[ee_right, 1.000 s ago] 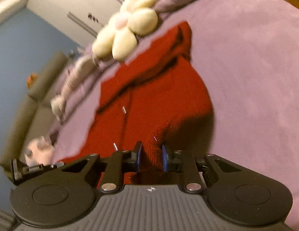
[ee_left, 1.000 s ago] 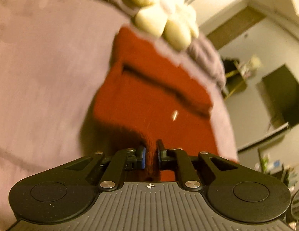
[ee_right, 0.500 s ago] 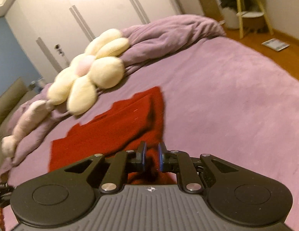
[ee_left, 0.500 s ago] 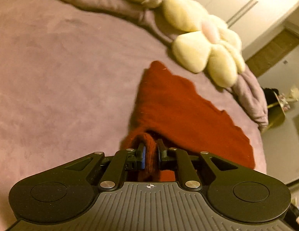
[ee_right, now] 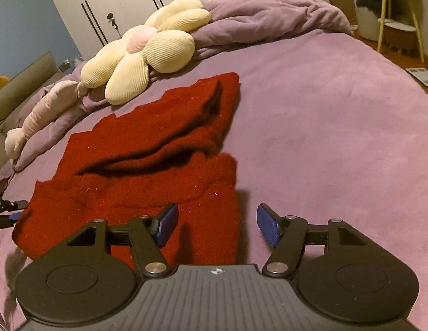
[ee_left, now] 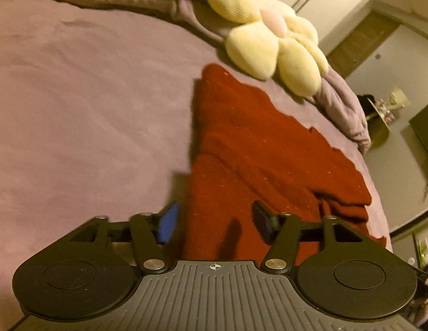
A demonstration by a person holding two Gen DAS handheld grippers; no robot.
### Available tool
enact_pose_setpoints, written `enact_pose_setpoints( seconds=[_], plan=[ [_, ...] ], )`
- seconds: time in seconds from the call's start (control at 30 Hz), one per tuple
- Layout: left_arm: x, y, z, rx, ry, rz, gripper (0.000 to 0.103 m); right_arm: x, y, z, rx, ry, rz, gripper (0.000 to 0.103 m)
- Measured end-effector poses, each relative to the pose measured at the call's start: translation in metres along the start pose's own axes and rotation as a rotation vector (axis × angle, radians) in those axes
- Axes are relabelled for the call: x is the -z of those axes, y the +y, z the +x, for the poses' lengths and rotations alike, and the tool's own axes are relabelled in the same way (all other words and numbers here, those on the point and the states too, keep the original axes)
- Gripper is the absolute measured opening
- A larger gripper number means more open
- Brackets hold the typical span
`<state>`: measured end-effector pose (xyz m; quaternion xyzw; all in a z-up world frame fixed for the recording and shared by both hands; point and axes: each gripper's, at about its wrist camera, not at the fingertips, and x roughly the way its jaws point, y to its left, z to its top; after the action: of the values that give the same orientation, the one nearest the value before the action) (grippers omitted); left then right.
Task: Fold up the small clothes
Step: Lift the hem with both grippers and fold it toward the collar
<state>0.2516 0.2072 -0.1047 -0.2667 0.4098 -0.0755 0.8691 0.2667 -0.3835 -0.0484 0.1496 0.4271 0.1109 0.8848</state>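
A: Now that both claws have just been opening, the left gripper [ee_left: 214,220] and right gripper [ee_right: 218,224] stand apart, nothing clamped.
B: Fold laid down, I judge. The dark red knitted garment [ee_right: 147,160] lies doubled on the purple plush bedspread [ee_right: 324,127].
A: Next: regrip an edge, fold again.

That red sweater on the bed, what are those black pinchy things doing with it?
A person is folding the red sweater on the purple bed with a gripper in each hand. The left gripper and the right gripper have just been opening, and both now stand open over the sweater's near edge, no longer pinching it. The sweater lies folded over on itself, beside a flower pillow.
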Motion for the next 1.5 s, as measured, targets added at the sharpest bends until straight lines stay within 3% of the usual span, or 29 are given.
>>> enact_pose_setpoints(
  seconds=[0.13,0.2,0.23,0.3,0.53,0.63,0.7,0.83,0.93,1.0,1.13,1.2,1.33,1.43,1.5],
  plan=[
    [-0.001,-0.014,0.008,-0.017,-0.005,0.032,0.057,-0.004,0.011,0.011,0.002,0.001,-0.016,0.043],
    [0.000,-0.024,0.009,-0.047,-0.001,0.098,0.029,-0.005,0.018,0.014,0.016,-0.002,-0.060,0.028],
    [0.002,-0.030,0.008,-0.074,-0.003,0.135,0.022,-0.004,0.022,0.014,0.030,-0.006,-0.085,0.015],
    [0.004,-0.036,0.004,-0.107,-0.013,0.185,0.014,-0.002,0.029,0.011,0.052,-0.026,-0.136,0.010],
    [0.007,-0.053,-0.024,0.001,-0.089,0.228,0.013,-0.002,0.038,-0.011,0.026,-0.092,-0.162,0.009],
    [0.007,-0.058,-0.022,0.076,-0.057,0.246,0.017,-0.004,0.039,-0.019,0.012,-0.116,-0.153,0.008],
    [0.009,-0.061,-0.012,0.064,-0.014,0.270,0.039,-0.005,0.043,-0.025,0.001,-0.134,-0.161,0.008],
    [0.012,-0.063,0.008,0.011,0.020,0.296,0.040,-0.006,0.049,-0.027,-0.008,-0.128,-0.186,0.009],
    [0.011,-0.063,0.019,-0.017,0.030,0.282,0.032,-0.006,0.049,-0.014,0.008,-0.071,-0.190,0.011],
    [0.011,-0.064,0.023,-0.048,0.034,0.299,0.014,-0.005,0.049,-0.004,0.023,-0.038,-0.194,0.015],
    [0.013,-0.061,0.020,-0.068,0.031,0.319,0.013,-0.003,0.054,0.013,0.064,0.001,-0.233,0.016],
    [0.014,-0.060,0.015,-0.074,0.019,0.325,0.011,-0.002,0.057,0.019,0.104,0.021,-0.257,0.011],
    [0.018,-0.071,-0.014,-0.025,-0.019,0.389,0.011,0.002,0.066,0.007,0.095,-0.007,-0.324,0.008],
    [0.021,-0.092,-0.049,0.021,-0.087,0.497,0.011,-0.003,0.079,-0.025,0.032,-0.094,-0.415,0.008],
    [0.013,-0.104,-0.068,0.040,-0.145,0.518,0.011,-0.013,0.086,-0.041,0.020,-0.156,-0.438,0.008]
  ],
)
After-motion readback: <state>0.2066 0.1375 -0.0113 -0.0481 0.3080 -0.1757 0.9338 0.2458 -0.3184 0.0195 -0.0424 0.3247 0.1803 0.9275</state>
